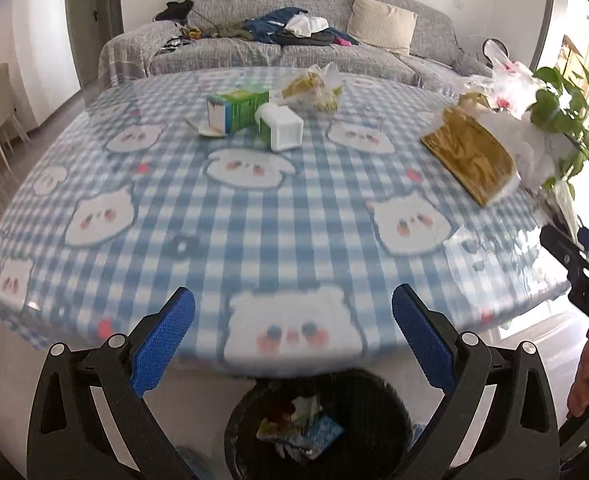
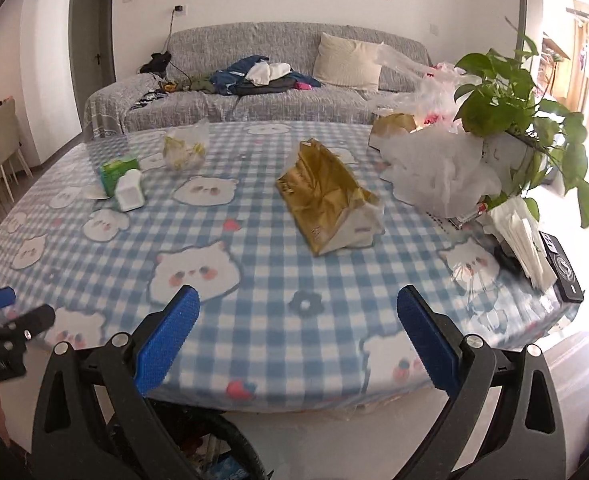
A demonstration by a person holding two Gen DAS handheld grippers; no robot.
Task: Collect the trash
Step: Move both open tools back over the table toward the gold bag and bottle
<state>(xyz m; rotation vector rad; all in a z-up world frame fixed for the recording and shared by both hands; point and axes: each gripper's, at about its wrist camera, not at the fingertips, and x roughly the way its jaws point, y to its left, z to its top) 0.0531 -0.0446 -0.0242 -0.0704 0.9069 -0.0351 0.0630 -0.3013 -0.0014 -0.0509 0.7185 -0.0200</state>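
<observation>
Hovering over the bin [image 1: 318, 420], both sets of fingers gape wide and empty; we see the gold bag [image 2: 326, 196] at twelve o'clock from the right gripper [image 2: 298, 340], nearer than the left gripper [image 1: 293, 336].

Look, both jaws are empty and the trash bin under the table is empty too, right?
Not quite. The jaws of the left gripper and right gripper are empty, but the trash bin is not: the left wrist view shows wrappers and crumpled scraps inside it.

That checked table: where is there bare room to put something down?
Free: the near half of the table, in front of the gold packet and green carton. Crowded: the right edge, around the plant and plastic bags.
</observation>
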